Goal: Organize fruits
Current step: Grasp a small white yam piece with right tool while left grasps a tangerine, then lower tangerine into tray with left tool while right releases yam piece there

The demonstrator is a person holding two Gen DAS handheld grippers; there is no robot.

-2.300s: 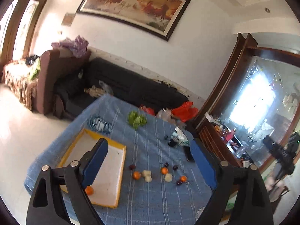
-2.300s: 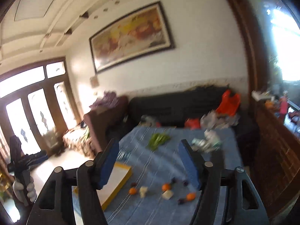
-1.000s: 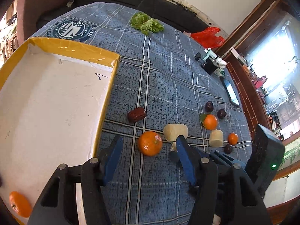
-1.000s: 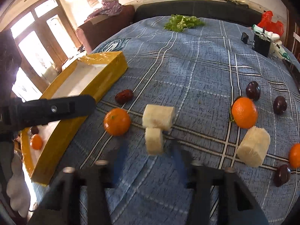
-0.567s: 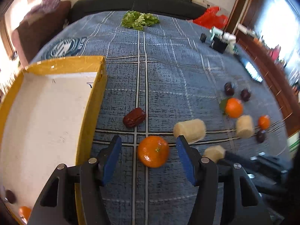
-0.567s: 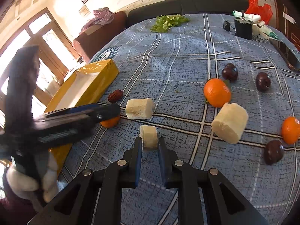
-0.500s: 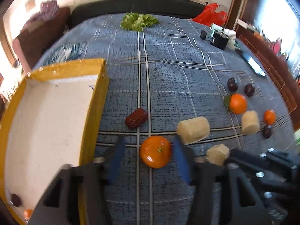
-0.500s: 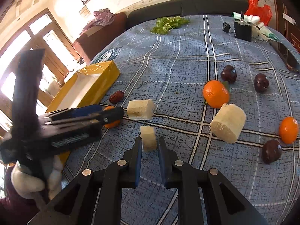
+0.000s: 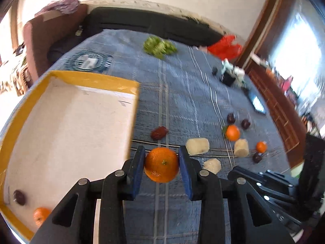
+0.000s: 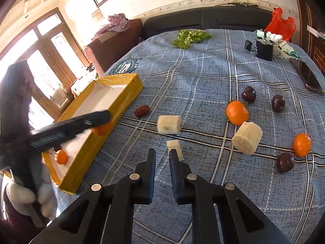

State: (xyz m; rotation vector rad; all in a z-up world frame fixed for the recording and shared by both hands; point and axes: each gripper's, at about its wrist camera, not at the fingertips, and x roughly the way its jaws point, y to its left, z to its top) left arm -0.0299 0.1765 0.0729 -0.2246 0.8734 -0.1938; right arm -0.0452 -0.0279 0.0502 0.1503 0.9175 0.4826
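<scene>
My left gripper (image 9: pixel 161 165) is shut on an orange (image 9: pixel 161 164) and holds it above the blue cloth, just right of the yellow tray (image 9: pixel 95 80). In the right wrist view the left gripper (image 10: pixel 97 120) carries that orange (image 10: pixel 102 129) at the tray's wall (image 10: pixel 113 109). The tray holds a small orange (image 9: pixel 40 215) and a dark fruit (image 9: pixel 19 197). My right gripper (image 10: pixel 162 158) is nearly closed and empty; a small pale chunk (image 10: pixel 175 148) lies just beside its right finger, not between the jaws.
On the cloth lie a date (image 10: pixel 142 110), two pale chunks (image 10: pixel 169 124) (image 10: pixel 246 141), two oranges (image 10: pixel 237 112) (image 10: pixel 301 144), several dark plums (image 10: pixel 248 94), lettuce (image 10: pixel 189 36), a black box (image 10: pixel 264 49) and a phone (image 10: pixel 310 77). A sofa stands behind.
My left gripper closed on the orange and lifted it toward the tray. My right gripper pulled back a little; the small pale chunk now lies beside its right finger instead of between the jaws.
</scene>
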